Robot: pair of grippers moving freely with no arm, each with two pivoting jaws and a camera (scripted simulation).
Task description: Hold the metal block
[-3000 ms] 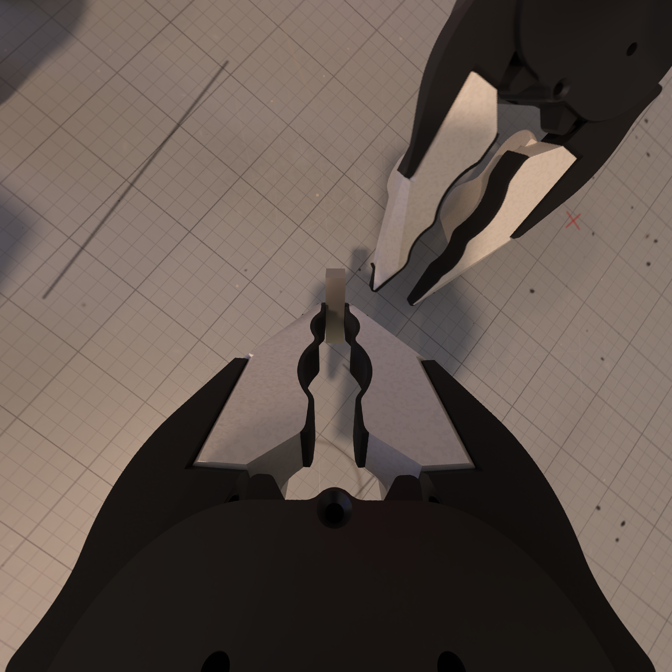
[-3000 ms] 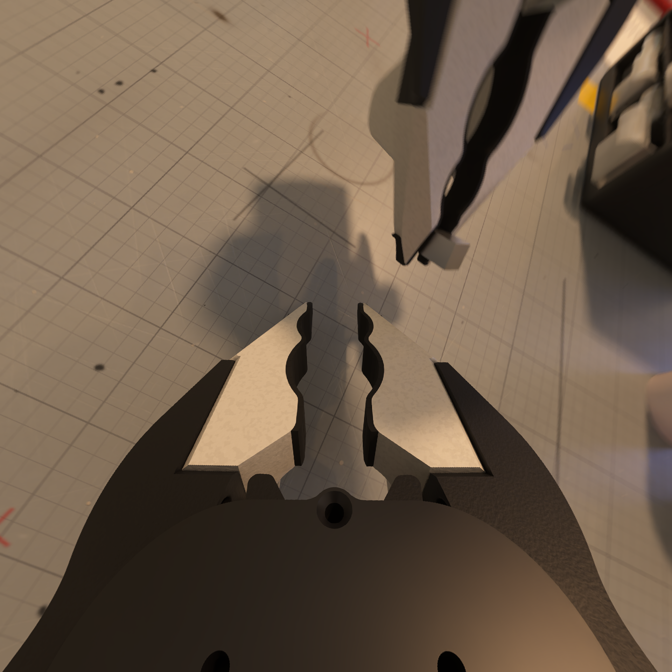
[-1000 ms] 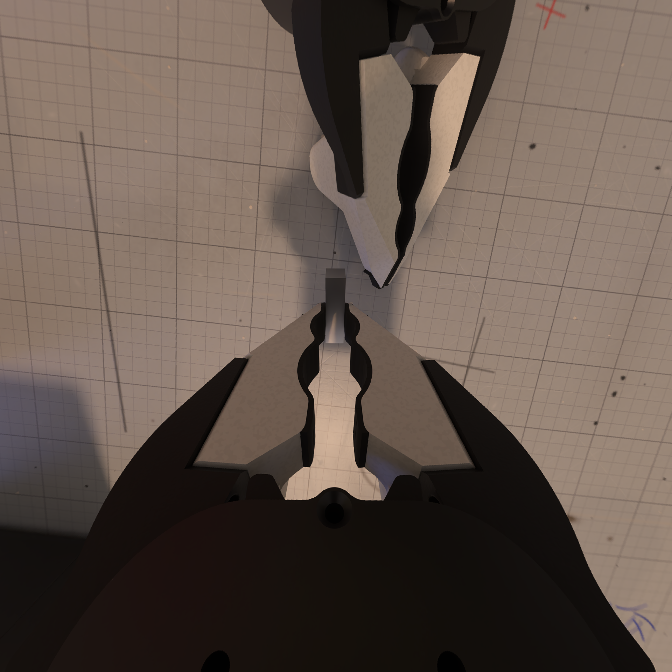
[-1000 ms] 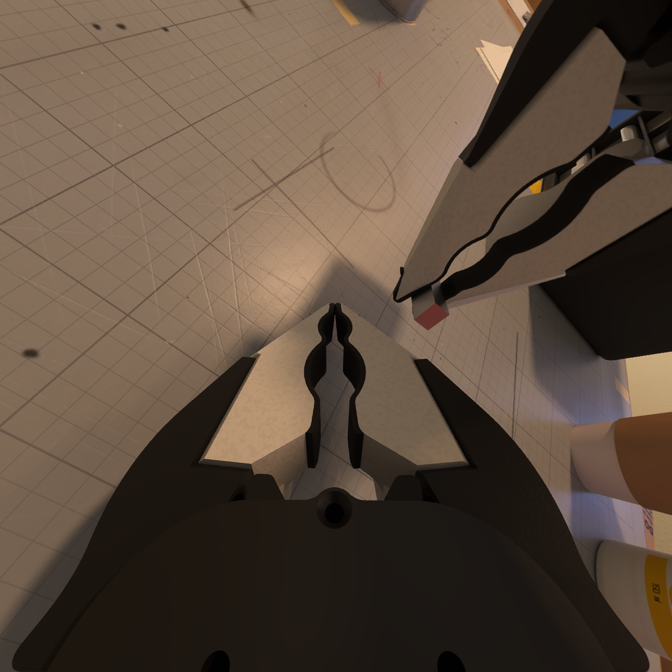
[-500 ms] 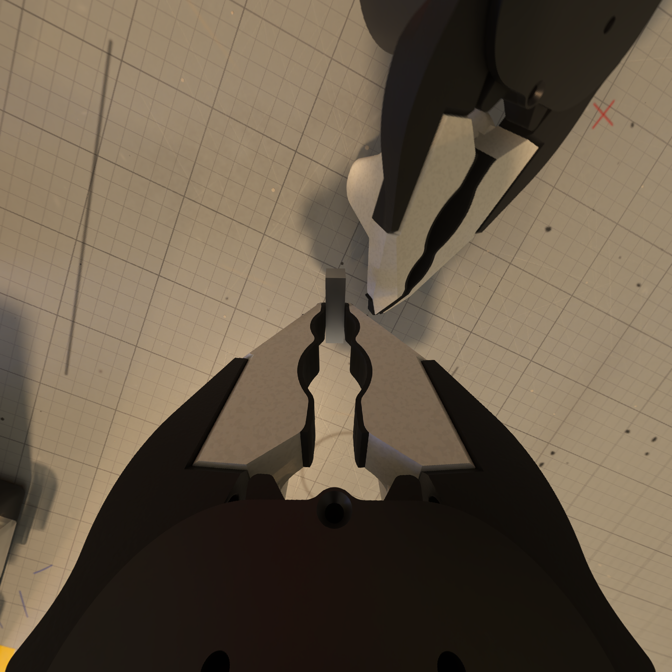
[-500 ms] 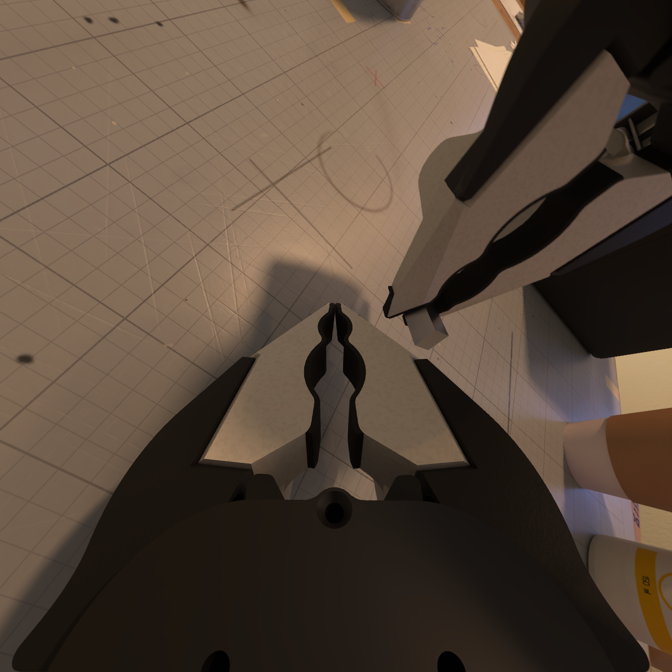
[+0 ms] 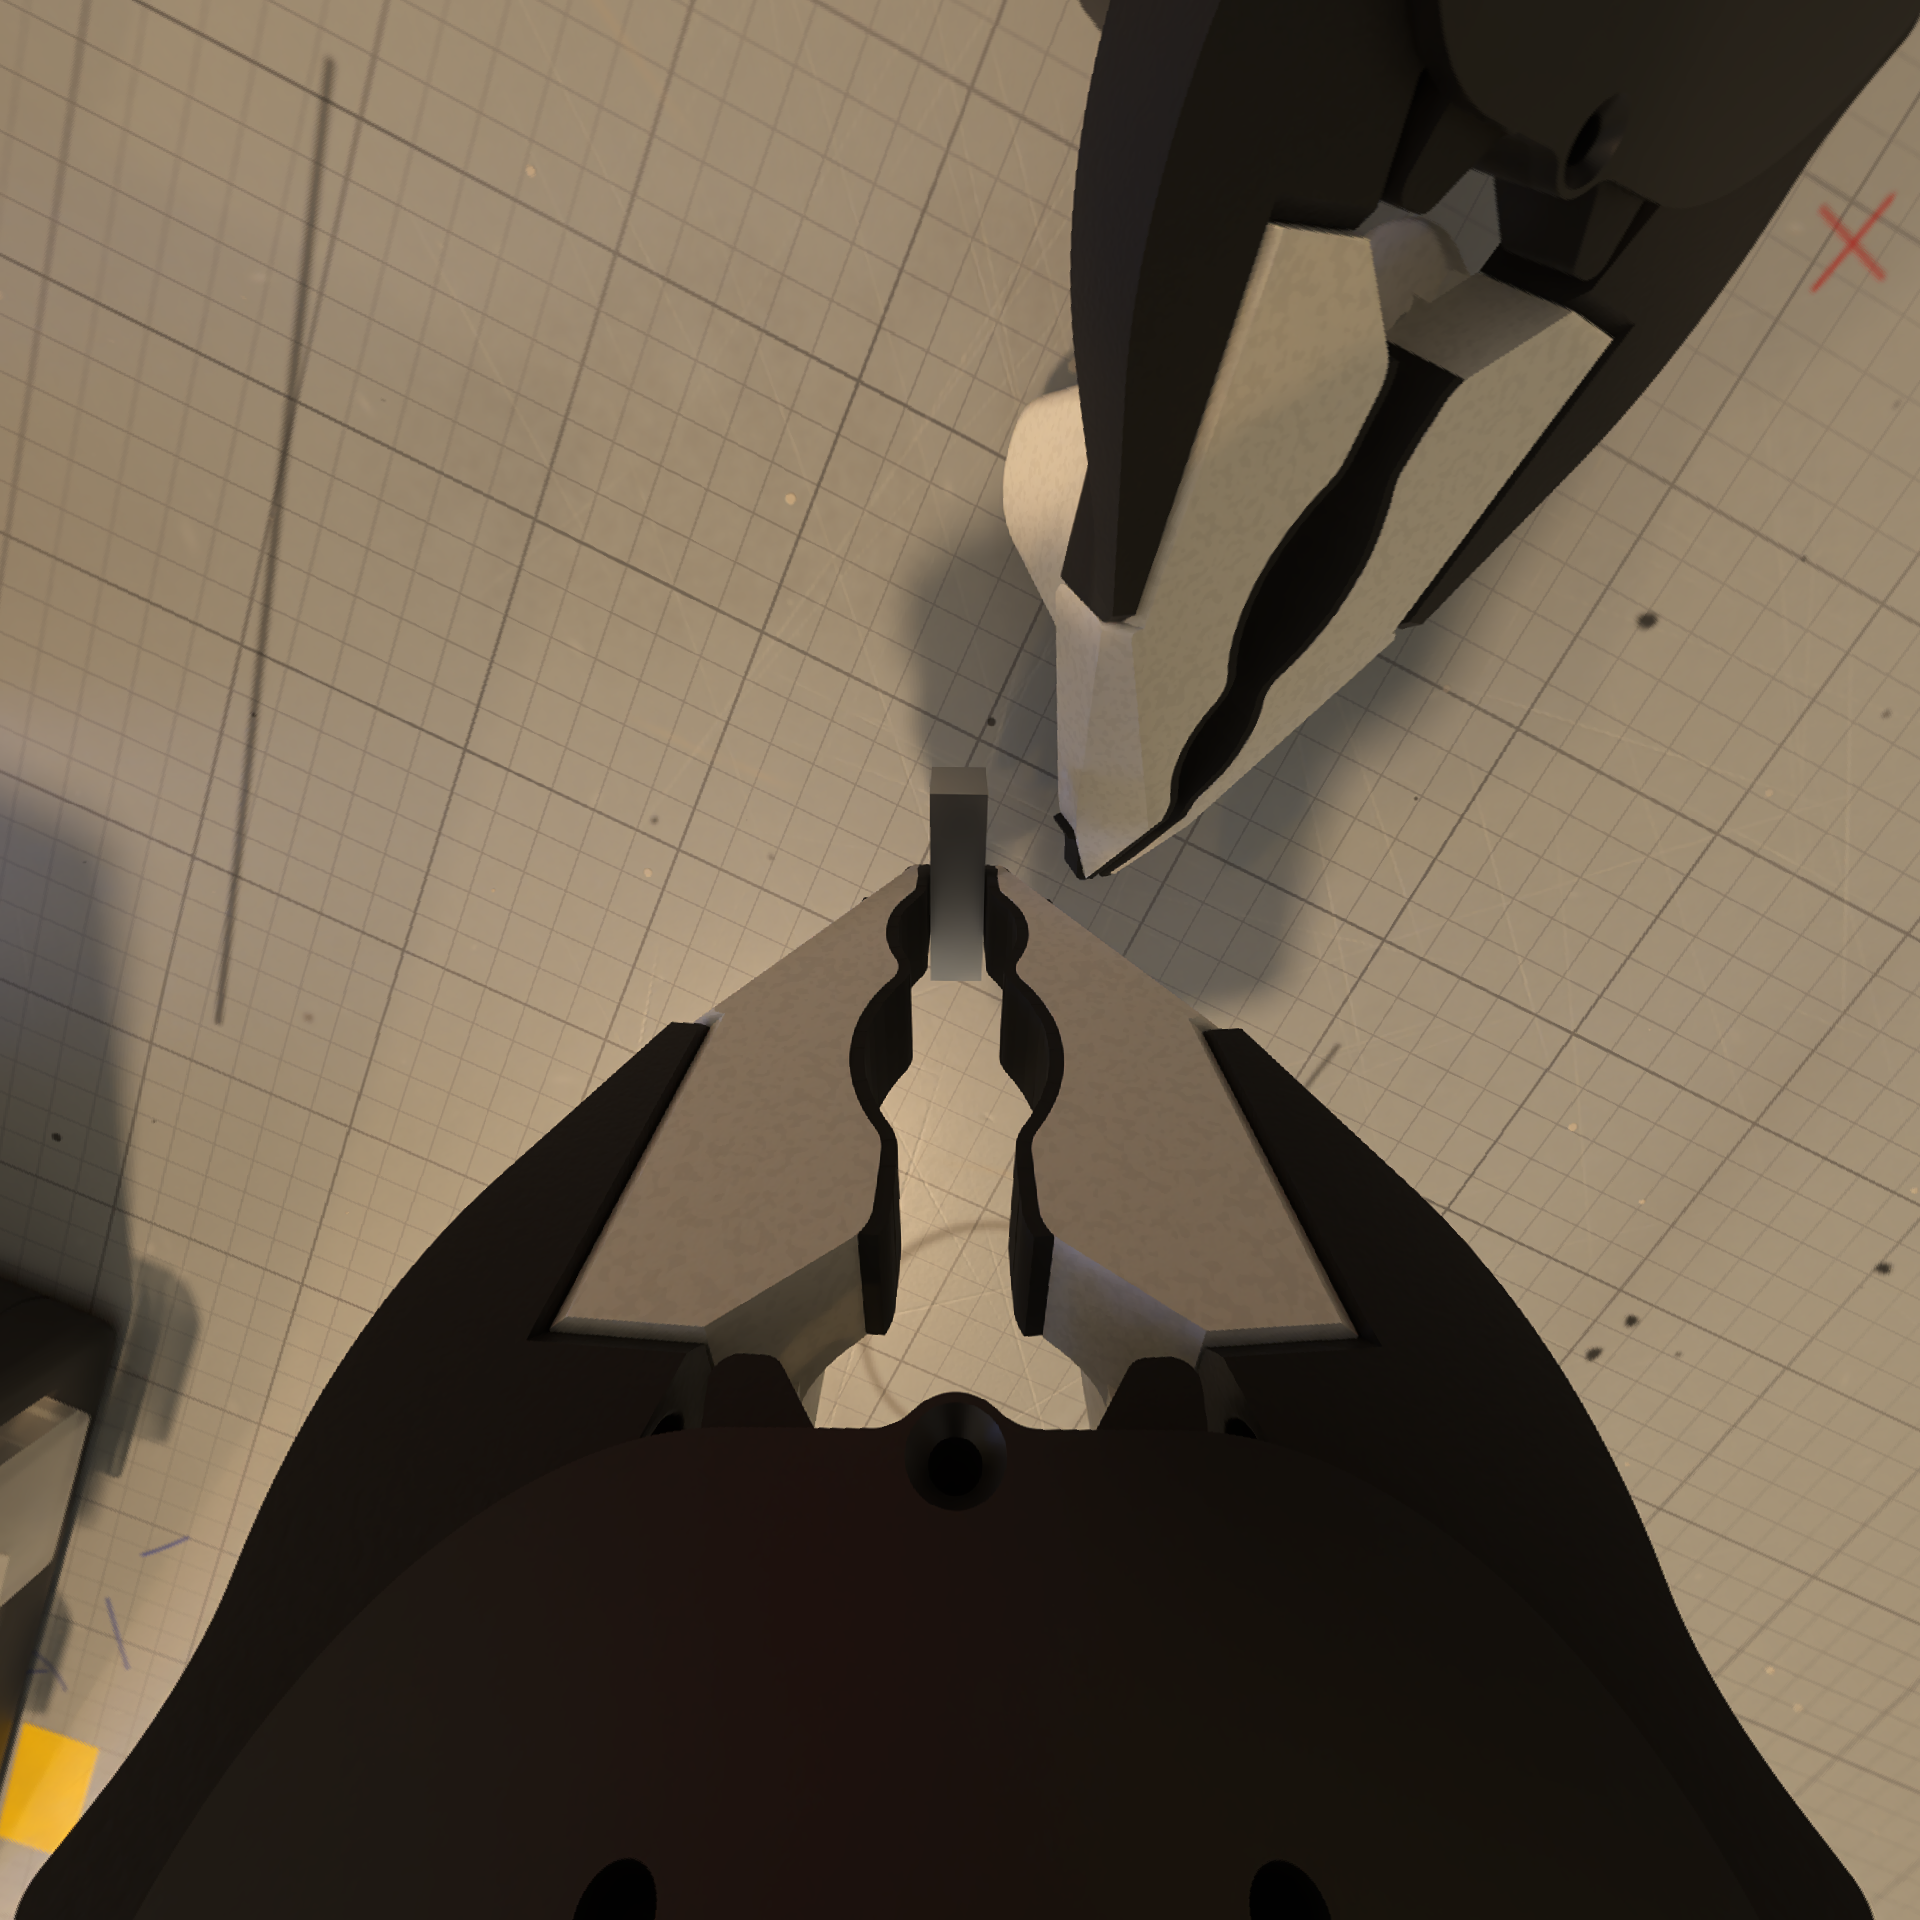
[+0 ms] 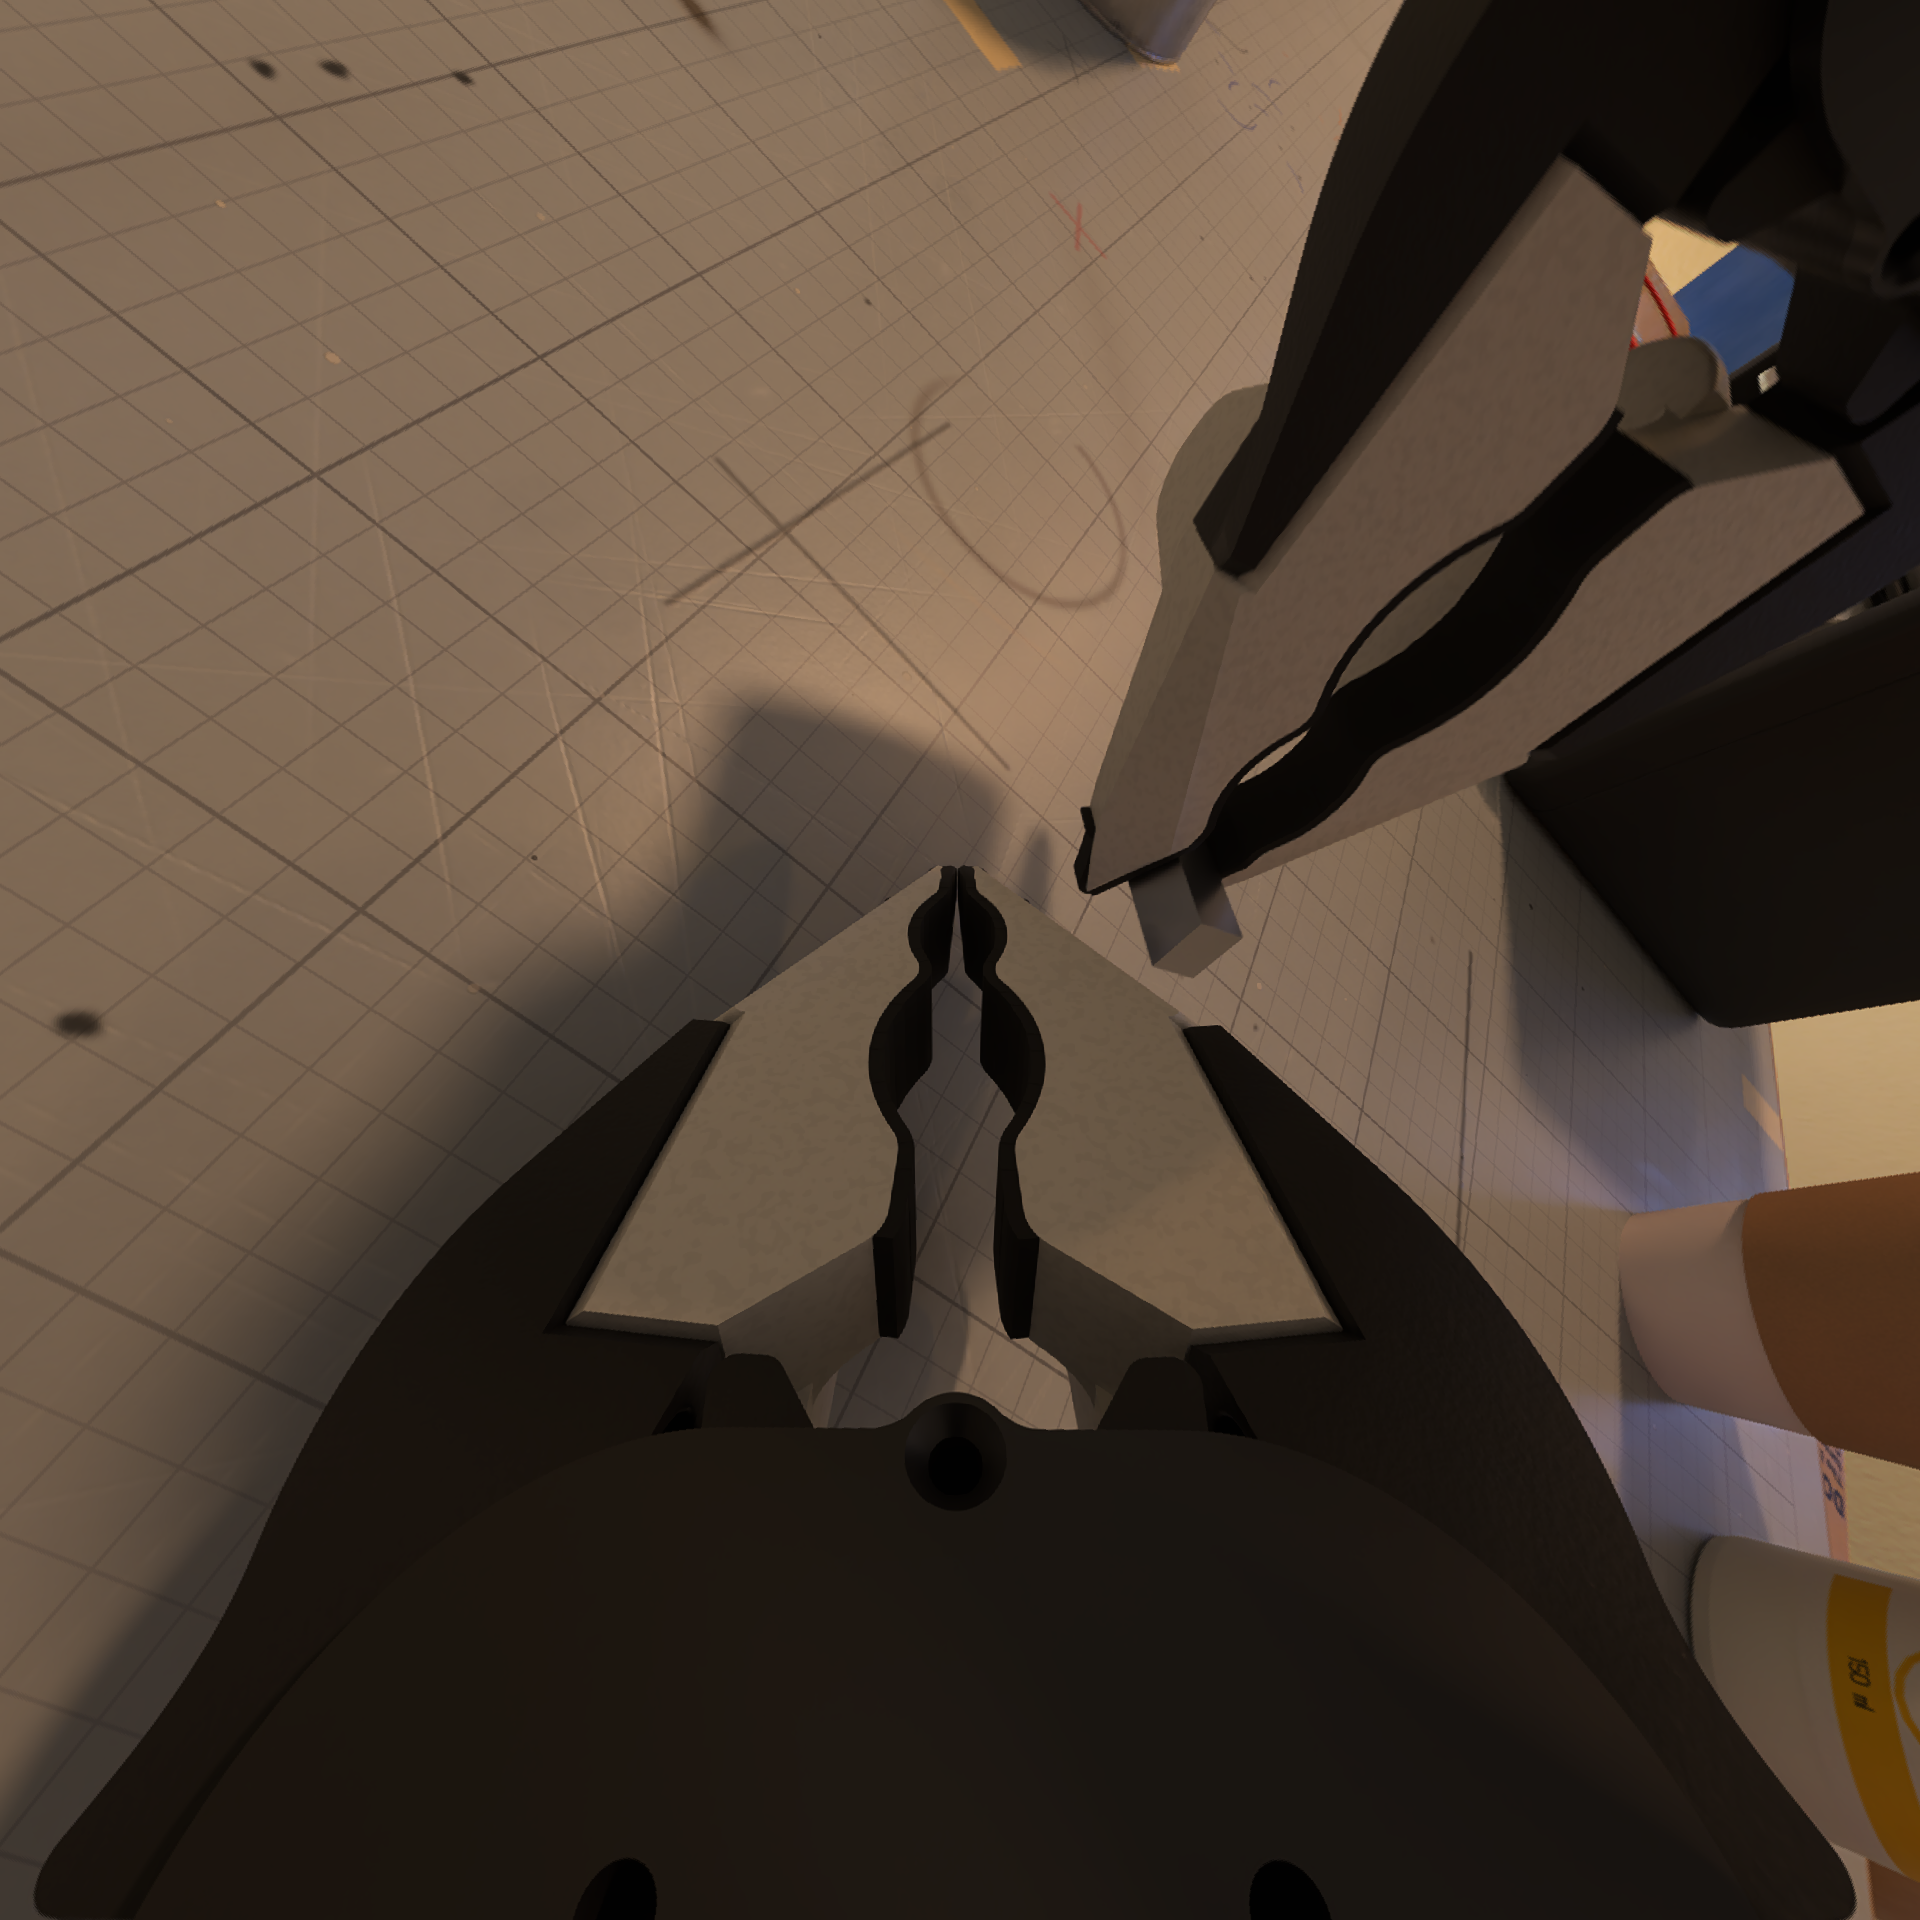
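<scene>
Left wrist view: steep downward look along its own fingers, close above the gridded tabletop (image 7: 520, 520). Right wrist view: shallower angle, same tabletop (image 8: 416, 520). Shared: metal block (image 7: 957, 883) (image 8: 1184, 925); each sees the other hand-held gripper.

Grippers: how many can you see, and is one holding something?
2. The left gripper pinches the small metal block at its fingertips. The right gripper is shut and empty, its tips close beside the block, above the grid mat.
</scene>
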